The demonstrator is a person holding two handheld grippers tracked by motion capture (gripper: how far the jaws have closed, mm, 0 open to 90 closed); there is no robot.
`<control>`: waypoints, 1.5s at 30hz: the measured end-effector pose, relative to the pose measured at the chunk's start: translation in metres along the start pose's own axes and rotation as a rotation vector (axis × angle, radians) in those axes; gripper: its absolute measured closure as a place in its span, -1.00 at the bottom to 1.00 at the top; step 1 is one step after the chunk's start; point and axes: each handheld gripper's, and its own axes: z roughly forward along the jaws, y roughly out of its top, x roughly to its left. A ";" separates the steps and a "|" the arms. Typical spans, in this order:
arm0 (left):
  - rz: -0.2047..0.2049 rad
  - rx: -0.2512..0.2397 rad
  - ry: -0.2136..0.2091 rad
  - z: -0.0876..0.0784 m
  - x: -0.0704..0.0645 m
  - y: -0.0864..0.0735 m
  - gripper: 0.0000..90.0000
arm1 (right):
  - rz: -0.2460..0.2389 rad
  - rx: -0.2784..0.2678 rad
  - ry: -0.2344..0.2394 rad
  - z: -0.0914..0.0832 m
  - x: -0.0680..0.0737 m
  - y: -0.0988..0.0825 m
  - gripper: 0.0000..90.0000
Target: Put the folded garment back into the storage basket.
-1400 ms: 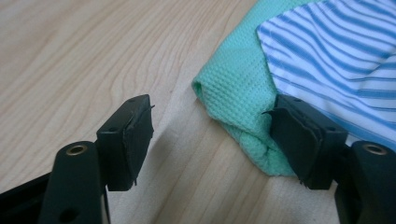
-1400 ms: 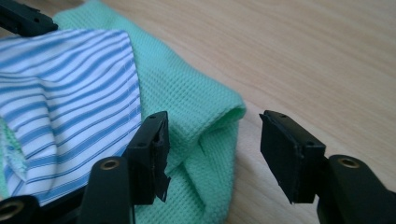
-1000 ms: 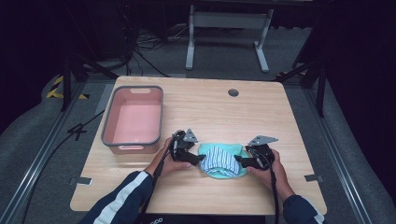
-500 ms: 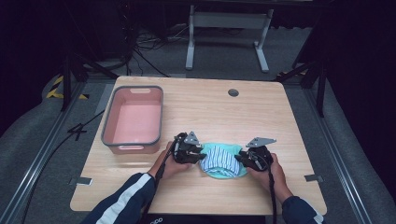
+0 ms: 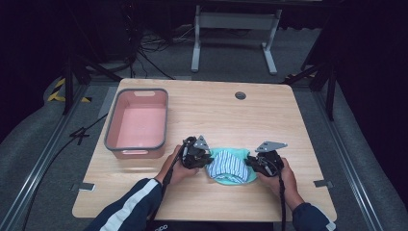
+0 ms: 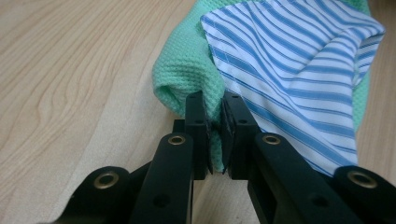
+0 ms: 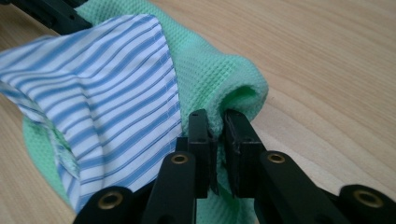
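A green cloth (image 5: 230,169) with a striped cloth (image 5: 231,163) on top of it is lying on the table (image 5: 269,120), near the 6 o'clock edge in the high view. It is being held from both sides. The left gripper (image 5: 204,159) is placed at the bundle's 9 o'clock side, and its jaws have just been closing; in the left gripper view (image 6: 214,122) a fold of the green cloth (image 6: 187,70) is being pinched between them, with the striped cloth (image 6: 299,60) lying against the 3 o'clock jaw. The right gripper (image 5: 251,163) is set at the bundle's 3 o'clock side, its jaws likewise having just been closing; in the right gripper view (image 7: 215,128) a green fold (image 7: 224,84) is being clamped between them, the striped cloth (image 7: 93,84) lying at 10 o'clock. A pink bin (image 5: 137,144) is standing at 10 o'clock of the bundle, well apart.
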 end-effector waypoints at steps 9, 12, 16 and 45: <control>0.017 -0.028 0.006 -0.016 0.000 0.020 0.83 | 0.006 -0.032 -0.011 -0.015 -0.002 0.009 0.82; 0.029 -0.025 0.013 -0.018 -0.001 0.027 0.83 | 0.001 -0.037 -0.014 -0.019 -0.002 0.014 0.82; 0.034 -0.020 0.023 -0.022 -0.001 0.032 0.83 | -0.002 -0.044 -0.018 -0.024 -0.003 0.023 0.82; 0.068 -0.024 0.098 -0.075 0.016 0.054 0.84 | -0.061 -0.085 -0.031 -0.040 0.008 0.081 0.82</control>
